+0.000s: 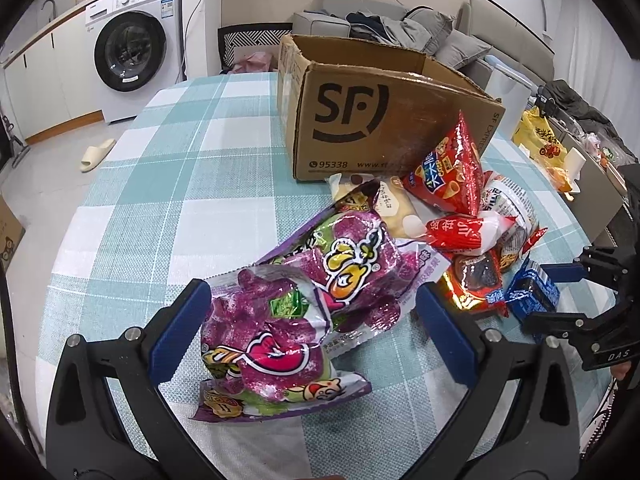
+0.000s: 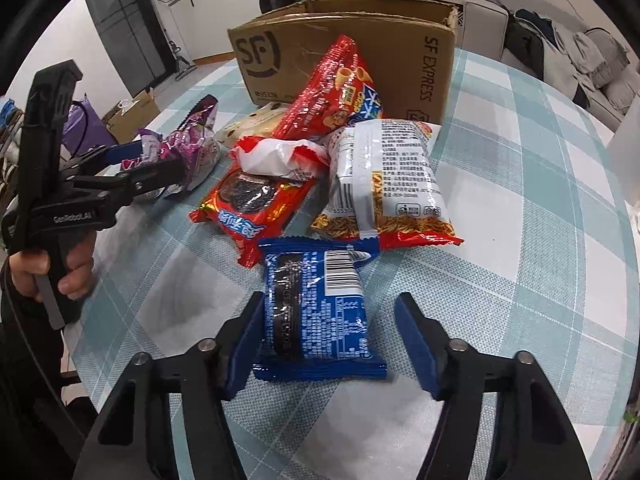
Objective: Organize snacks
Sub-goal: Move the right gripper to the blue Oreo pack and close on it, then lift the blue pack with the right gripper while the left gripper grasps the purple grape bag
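Note:
A purple candy bag [image 1: 304,312] lies crumpled between the pads of my left gripper [image 1: 312,292], which press on both its edges; the right wrist view shows this gripper [image 2: 160,158] with the bag [image 2: 192,140] sticking out of it. A blue cookie pack [image 2: 316,304] lies flat on the checked tablecloth [image 2: 520,160] between the fingers of my right gripper [image 2: 330,308]. The left pad touches the pack's edge, while the right pad stands apart from it. An open cardboard box [image 1: 384,120] stands at the back of the table.
Between the grippers and the box [image 2: 340,28] lies a heap: a red cone-snack bag [image 2: 332,84], a white and orange noodle-snack bag [image 2: 384,176], a red cookie pack [image 2: 248,204], a red-white wrapper [image 2: 276,156]. A hand [image 2: 76,276] holds the left gripper's handle.

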Available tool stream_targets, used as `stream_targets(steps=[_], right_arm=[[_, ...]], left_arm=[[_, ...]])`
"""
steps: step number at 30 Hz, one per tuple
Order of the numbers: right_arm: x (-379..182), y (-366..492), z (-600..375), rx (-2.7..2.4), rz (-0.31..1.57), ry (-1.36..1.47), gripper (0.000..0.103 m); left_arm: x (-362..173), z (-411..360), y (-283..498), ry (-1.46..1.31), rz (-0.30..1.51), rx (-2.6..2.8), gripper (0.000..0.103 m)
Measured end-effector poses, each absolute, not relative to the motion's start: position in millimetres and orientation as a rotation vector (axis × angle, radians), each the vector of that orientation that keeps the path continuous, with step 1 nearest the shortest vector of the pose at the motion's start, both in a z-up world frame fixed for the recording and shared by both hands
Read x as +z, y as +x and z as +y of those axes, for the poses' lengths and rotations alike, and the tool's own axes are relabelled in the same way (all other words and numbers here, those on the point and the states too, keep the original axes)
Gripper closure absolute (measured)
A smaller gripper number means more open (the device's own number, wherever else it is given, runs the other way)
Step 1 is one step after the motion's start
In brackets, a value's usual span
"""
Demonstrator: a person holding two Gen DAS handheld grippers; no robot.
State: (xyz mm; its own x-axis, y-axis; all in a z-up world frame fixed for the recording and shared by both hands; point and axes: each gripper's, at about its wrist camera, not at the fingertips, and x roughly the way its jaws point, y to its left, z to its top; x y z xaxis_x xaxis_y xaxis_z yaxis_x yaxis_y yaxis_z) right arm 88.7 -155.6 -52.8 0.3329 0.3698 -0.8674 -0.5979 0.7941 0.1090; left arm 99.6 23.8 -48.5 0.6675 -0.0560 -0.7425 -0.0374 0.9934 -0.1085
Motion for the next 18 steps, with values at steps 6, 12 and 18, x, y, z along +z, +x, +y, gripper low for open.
stream_targets(steps=[6, 12, 18], right_arm=[[-47, 82, -150, 0.678, 1.015, -0.257, 0.058], [-36, 78, -152, 0.682, 0.98, -0.26, 0.058], [-25, 77, -161, 0.676, 0.955, -0.23, 0.058]], left_arm=[[-50, 24, 102, -0.114, 0.841, -0.011, 0.001], [-46, 24, 97, -0.14, 0.834, -0.033, 0.001], [-44, 22, 97, -0.166, 0.838, -0.067, 0.001]])
